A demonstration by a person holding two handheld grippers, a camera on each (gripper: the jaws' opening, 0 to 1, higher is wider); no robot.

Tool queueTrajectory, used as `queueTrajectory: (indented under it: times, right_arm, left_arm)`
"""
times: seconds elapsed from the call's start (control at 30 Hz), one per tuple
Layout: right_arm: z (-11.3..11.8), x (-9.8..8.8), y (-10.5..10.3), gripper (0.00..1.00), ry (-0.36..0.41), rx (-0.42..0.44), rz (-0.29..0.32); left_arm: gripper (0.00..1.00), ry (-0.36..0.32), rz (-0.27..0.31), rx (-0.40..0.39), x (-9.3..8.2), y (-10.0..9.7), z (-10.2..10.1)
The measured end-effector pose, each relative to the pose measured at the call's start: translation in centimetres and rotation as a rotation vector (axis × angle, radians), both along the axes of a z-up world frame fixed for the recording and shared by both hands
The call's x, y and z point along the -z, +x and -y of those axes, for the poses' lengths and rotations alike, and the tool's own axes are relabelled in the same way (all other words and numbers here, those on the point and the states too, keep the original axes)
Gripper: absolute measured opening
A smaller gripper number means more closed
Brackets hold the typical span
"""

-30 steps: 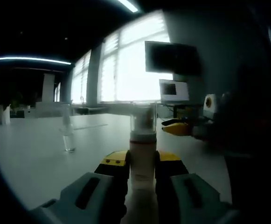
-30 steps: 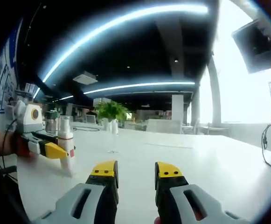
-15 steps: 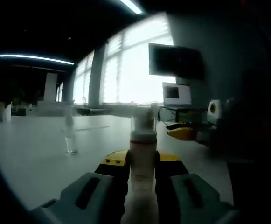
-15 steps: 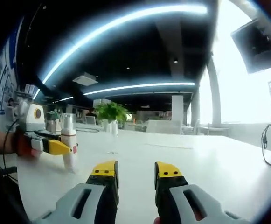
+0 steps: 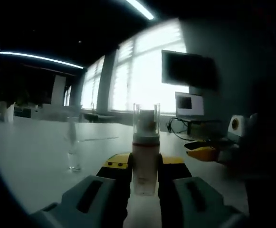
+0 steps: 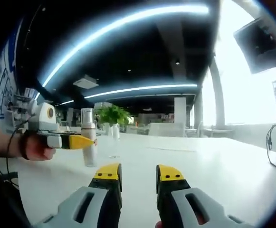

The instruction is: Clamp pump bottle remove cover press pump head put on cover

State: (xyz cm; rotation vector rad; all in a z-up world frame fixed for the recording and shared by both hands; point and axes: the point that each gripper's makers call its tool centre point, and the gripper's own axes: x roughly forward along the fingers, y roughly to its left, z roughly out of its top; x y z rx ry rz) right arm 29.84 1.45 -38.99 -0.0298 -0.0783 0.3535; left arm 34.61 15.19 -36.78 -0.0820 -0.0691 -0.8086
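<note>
Left gripper (image 5: 145, 173) has its yellow-tipped jaws clamped on the pale cylindrical pump bottle (image 5: 145, 164), held upright above the white table (image 5: 28, 156), its clear plastic cover (image 5: 146, 122) on top. A small clear item (image 5: 73, 148), possibly another bottle, stands on the table to the left. Right gripper (image 6: 138, 176) hangs apart, jaws parted, holding nothing, facing that bottle (image 6: 88, 142) across the table

No legible text, labels, brands or numbers anywhere.
</note>
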Motion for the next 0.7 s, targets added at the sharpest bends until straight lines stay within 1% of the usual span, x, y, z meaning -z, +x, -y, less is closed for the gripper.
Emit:
queueTrajectory:
  times: [0.07,0.2,0.27,0.33,0.43,0.6,0.7]
  right_arm:
    - [0.0,0.1,0.0,0.24,0.002,-0.002,-0.004]
    - [-0.2,0.2,0.1,0.24,-0.003,-0.006,-0.010]
    - [-0.1,0.2,0.0,0.24,-0.008,-0.004,-0.004]
    - [-0.1,0.2,0.0,0.24,-0.015,-0.005,-0.003]
    - [-0.2,0.2,0.0,0.24,-0.017,-0.006,-0.003]
    - [-0.2,0.1,-0.1,0.24,-0.013,-0.011,-0.004]
    - [-0.1,0.1,0.0,0.24,-0.007,-0.012,-0.007]
  left_arm:
    - [0.12,0.009,0.017,-0.021,-0.3,1.0,0.2]
    - [0.12,0.011,0.047,-0.028,-0.9,2.1,0.8]
    - [0.12,-0.015,0.044,-0.033,-1.1,3.0,1.1]
    - [0.12,-0.022,0.033,-0.052,-0.9,4.1,1.3]
    - [0.12,-0.014,0.034,-0.062,-0.6,5.0,1.9]
    - [0.12,-0.019,0.048,-0.085,-1.1,6.4,2.9]
    - [0.12,-0.003,0.055,-0.091,-1.2,7.3,3.5]
